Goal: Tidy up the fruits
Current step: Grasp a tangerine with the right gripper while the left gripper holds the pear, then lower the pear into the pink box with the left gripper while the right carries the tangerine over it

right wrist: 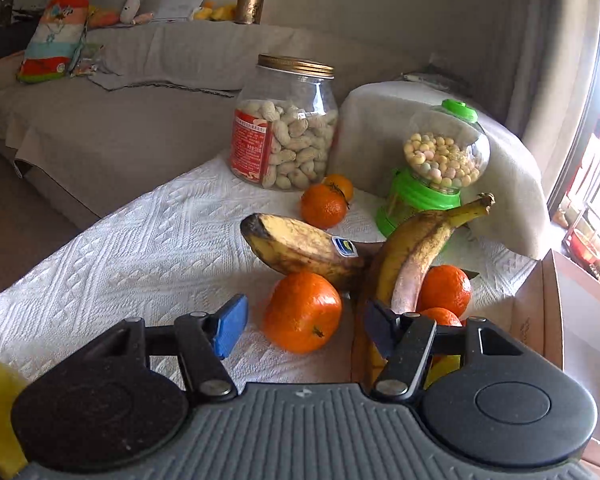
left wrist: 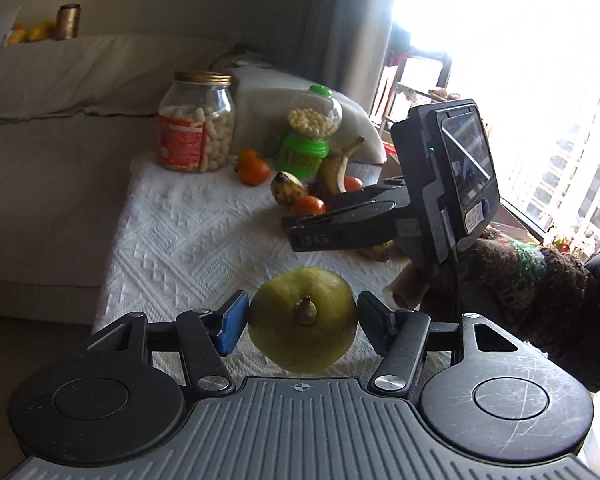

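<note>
My left gripper (left wrist: 303,320) is shut on a yellow-green round fruit (left wrist: 302,344), its blue pads pressed on both sides, above the white tablecloth (left wrist: 188,232). The right gripper (left wrist: 294,234) shows side-on further along, over the fruit pile. In the right wrist view that gripper (right wrist: 306,330) stands open; a mandarin (right wrist: 302,312) lies just past its pads, apart from the left pad. Two spotted bananas (right wrist: 300,246) (right wrist: 416,248) lean across one another, the upright one against the right finger. More mandarins (right wrist: 444,288) (right wrist: 324,206) lie around them.
A peanut jar (right wrist: 288,124) and a green candy dispenser (right wrist: 436,172) stand at the back of the cloth, before a draped cushion (right wrist: 380,120). A cardboard box (right wrist: 548,304) borders the right. A covered sofa (right wrist: 100,128) lies to the left. A gloved hand (left wrist: 512,280) holds the right gripper.
</note>
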The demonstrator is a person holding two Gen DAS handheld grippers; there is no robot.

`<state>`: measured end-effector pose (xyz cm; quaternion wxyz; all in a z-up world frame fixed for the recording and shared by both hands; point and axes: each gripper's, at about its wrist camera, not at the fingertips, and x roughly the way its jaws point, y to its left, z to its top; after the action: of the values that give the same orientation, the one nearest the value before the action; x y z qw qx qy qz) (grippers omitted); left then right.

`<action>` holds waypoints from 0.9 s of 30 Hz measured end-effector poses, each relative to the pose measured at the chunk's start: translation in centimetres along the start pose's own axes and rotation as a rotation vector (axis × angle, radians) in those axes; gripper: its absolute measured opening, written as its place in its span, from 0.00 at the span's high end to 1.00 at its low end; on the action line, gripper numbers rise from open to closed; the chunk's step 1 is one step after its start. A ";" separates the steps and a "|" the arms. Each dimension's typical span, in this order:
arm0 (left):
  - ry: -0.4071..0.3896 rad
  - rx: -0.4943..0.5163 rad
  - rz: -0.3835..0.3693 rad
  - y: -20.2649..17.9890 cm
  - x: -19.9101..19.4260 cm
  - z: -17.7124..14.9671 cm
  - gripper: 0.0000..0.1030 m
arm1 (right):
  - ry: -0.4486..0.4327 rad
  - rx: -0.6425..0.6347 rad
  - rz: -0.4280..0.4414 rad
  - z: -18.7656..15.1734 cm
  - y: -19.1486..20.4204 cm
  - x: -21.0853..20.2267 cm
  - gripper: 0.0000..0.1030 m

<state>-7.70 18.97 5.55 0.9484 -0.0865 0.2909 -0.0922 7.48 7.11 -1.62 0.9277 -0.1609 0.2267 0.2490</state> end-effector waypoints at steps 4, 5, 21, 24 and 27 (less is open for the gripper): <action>0.014 -0.042 0.039 -0.1 -1.4 0.2 0.36 | 0.039 -0.052 -0.030 0.1 1.0 1.0 0.55; 0.012 -0.038 0.050 -0.3 -1.8 0.3 0.36 | 0.041 -0.057 -0.035 0.1 1.1 0.9 0.55; -0.111 0.030 -0.111 -16.6 5.0 8.0 0.36 | -0.254 0.208 -0.118 -9.5 -16.6 -22.0 0.55; -0.117 0.059 -0.146 -18.8 10.0 9.7 0.36 | -0.291 0.257 -0.172 -11.8 -20.0 -22.9 0.55; -0.069 0.074 -0.179 -19.4 15.6 11.4 0.36 | -0.310 0.290 -0.197 -13.0 -22.9 -21.6 0.55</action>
<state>9.04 -2.04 10.72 0.9483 -0.0803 0.2457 -0.1842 -1.40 -25.57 2.46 0.9847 -0.0070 0.0980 0.1437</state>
